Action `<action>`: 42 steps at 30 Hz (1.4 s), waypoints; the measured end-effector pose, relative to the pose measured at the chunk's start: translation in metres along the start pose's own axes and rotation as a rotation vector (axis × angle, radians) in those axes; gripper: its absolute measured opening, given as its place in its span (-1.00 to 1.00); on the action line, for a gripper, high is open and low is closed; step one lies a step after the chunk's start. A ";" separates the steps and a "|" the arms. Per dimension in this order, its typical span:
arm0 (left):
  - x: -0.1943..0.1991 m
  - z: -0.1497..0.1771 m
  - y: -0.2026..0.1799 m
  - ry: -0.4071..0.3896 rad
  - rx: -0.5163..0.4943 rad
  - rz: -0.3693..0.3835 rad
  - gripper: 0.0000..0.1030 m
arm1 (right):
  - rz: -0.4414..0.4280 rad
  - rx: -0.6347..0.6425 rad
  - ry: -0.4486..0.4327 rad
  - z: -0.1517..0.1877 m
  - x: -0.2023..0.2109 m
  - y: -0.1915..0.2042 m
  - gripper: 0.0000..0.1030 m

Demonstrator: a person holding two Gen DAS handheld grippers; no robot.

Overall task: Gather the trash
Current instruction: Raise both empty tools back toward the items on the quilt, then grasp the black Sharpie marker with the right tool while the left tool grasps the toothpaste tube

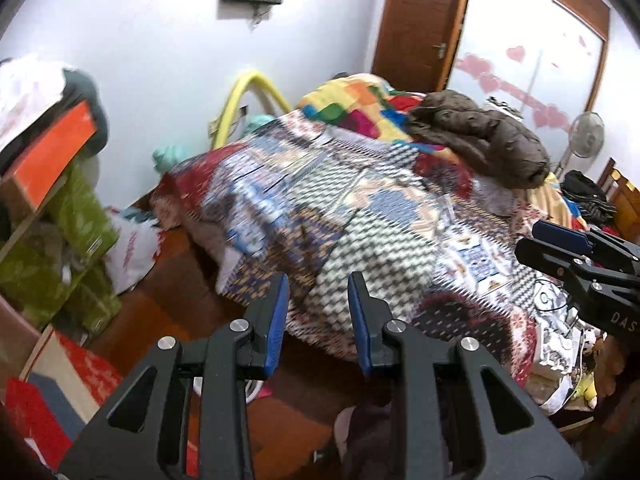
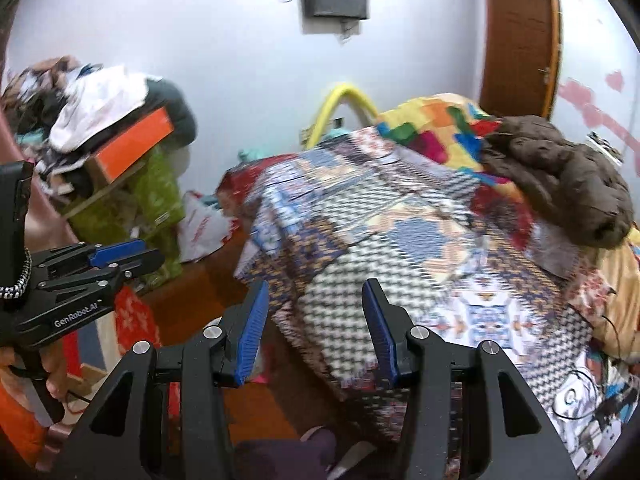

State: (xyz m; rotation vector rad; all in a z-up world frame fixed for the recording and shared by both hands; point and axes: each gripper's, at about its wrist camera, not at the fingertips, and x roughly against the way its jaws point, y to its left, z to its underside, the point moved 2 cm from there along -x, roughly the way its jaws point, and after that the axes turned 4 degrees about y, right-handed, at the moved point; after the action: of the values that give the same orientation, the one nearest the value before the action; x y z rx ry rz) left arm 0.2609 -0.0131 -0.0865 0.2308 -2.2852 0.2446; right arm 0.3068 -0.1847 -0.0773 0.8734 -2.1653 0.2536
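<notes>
My left gripper is open and empty, held above the near corner of a bed with a patterned quilt. My right gripper is open and empty over the same quilt. Each gripper shows in the other's view: the right one at the right edge, the left one at the left. A white and red plastic bag lies on the floor by the bed's far corner; it also shows in the right wrist view. Both views are motion-blurred.
A brown jacket lies on the bed. Green boxes and an orange box with piled clothes stand at the left. Cluttered items sit at the bed's right. A brown door and a fan are behind.
</notes>
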 end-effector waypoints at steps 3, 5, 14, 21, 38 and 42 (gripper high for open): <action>-0.010 -0.016 -0.026 -0.007 -0.027 0.032 -0.45 | 0.042 -0.037 -0.019 -0.002 0.009 -0.031 -0.13; -0.016 -0.024 -0.039 -0.009 -0.047 0.045 -0.45 | 0.072 -0.062 -0.028 -0.003 0.013 -0.051 -0.13; -0.073 -0.065 -0.106 0.014 -0.147 0.118 -0.39 | 0.197 -0.186 -0.033 0.002 0.013 -0.144 -0.13; -0.145 -0.085 -0.148 0.077 -0.179 0.175 -0.39 | 0.218 -0.285 0.007 0.011 -0.010 -0.204 -0.13; -0.296 -0.087 -0.172 0.201 -0.203 0.191 -0.39 | 0.097 -0.382 0.127 0.003 -0.168 -0.274 -0.13; -0.327 -0.086 -0.169 0.241 -0.177 0.211 -0.39 | 0.067 -0.411 0.158 -0.004 -0.214 -0.286 -0.14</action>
State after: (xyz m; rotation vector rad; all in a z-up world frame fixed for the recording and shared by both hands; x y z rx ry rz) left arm 0.5783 -0.1264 -0.2582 -0.1260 -2.0756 0.1668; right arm 0.5974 -0.2877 -0.2569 0.5289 -2.0010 -0.0876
